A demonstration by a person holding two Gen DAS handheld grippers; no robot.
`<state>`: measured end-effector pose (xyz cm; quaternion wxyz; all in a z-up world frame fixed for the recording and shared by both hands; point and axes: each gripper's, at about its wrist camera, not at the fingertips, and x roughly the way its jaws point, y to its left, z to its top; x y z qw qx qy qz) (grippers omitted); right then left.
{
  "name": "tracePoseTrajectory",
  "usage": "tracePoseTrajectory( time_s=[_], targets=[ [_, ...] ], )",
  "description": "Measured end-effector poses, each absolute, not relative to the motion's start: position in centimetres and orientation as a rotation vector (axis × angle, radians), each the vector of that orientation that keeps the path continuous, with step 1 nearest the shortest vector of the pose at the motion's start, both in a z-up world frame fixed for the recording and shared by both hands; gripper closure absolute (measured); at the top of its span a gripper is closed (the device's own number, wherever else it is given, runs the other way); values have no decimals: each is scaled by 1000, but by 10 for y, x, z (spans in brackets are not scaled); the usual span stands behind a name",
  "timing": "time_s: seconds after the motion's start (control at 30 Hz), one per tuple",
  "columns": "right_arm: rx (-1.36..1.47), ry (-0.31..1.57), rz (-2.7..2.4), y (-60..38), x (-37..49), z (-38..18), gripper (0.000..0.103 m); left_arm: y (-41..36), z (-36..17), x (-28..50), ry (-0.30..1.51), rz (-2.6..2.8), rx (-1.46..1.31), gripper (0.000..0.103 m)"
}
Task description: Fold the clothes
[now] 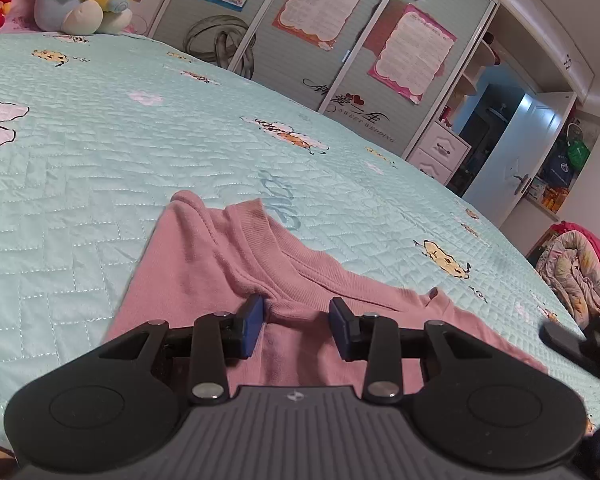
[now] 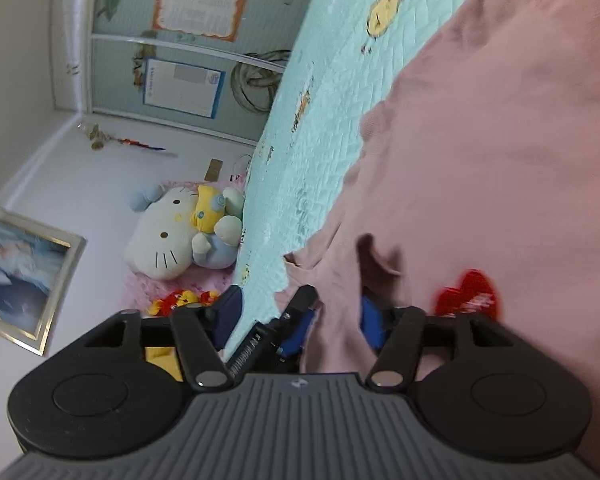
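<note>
L gripper (image 1: 296, 322) sits low over the pink garment (image 1: 204, 264), which lies spread on the mint quilted bedcover (image 1: 100, 152). Jaws partly apart, blue pads (image 1: 253, 326) either side of a raised ridge of pink fabric near the ribbed collar band. Cloth is between them, but a gap shows on both sides, so no pinch visible; reads as open w/ cloth in the gap. Collar runs ahead & to the right of the tips; a bunched corner of the garment lies ahead & slightly left. Rest of the fabric passes under the tool body toward the camera. Far right of this tool, a dark blurred bit of the other gripper pokes in at the frame edge.

R gripper (image 2: 300, 308) is rolled hard, so bed & room look tilted in its view. Jaws wide apart. Pink cloth hangs across the right side of the gap, covering most of the right-hand blue pad (image 2: 370, 320); left finger is clear of it, w/ bedcover behind. Can't see a squeeze, so not gripping. A red heart print (image 2: 466, 292) on the garment sits just right of the tips, blurred. L gripper's fingers show between the jaws, close in.

Plush toys (image 2: 172, 236) lie well ahead-left, at the head of the bed.
</note>
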<state>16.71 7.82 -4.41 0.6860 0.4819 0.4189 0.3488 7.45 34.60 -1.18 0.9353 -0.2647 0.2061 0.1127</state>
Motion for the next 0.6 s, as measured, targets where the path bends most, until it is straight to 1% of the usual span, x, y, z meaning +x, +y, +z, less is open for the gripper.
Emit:
tracePoseTrajectory(
  time_s=[0.07, 0.13, 0.2, 0.23, 0.27, 0.53, 0.6],
  targets=[
    [1048, 967, 747, 88, 171, -42, 40, 347, -12, 74, 419, 228, -548, 63],
    [1068, 903, 650, 81, 168, -44, 49, 348, -13, 73, 416, 225, -554, 63],
    [1076, 815, 515, 70, 162, -48, 80, 348, -13, 73, 415, 224, -556, 63],
    [1102, 799, 485, 64, 161, -56, 89, 348, -13, 74, 416, 225, -554, 63],
    [1139, 812, 475, 59, 160, -65, 103, 348, -13, 74, 416, 225, -553, 63],
    [1052, 837, 477, 58, 159, -57, 103, 347, -13, 75, 420, 227, -547, 63],
    [1022, 842, 438, 44, 157, -52, 100, 347, -12, 75, 422, 228, -542, 63]
  ],
)
